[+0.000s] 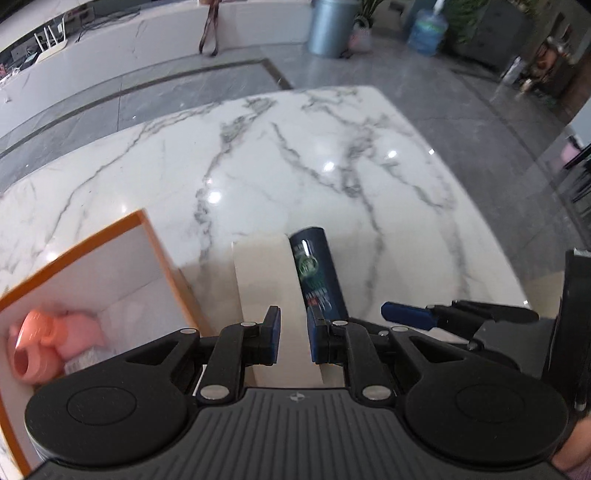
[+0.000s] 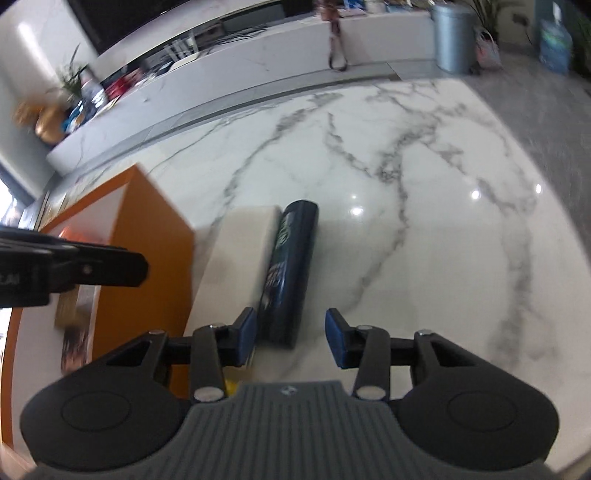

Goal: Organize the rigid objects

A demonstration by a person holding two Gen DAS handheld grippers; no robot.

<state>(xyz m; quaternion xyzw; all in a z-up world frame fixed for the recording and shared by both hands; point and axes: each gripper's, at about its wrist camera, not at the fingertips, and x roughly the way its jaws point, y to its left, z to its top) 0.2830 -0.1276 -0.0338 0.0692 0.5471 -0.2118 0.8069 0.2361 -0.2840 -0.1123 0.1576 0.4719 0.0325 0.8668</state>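
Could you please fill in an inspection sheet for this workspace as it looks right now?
Surface: white marble table, glossy, grey veins.
Job's things: cream block and dark blue can lie side by side; orange-edged box holds a pink object.
Clutter: nothing seen on the table beyond these.
Grippers: left gripper has its jaws either side of the cream block, contact unclear; right gripper is open, the can's near end between its jaws.
Cables: cables on the far counter.
Surroundings: grey bin, water bottle, plants, grey floor.
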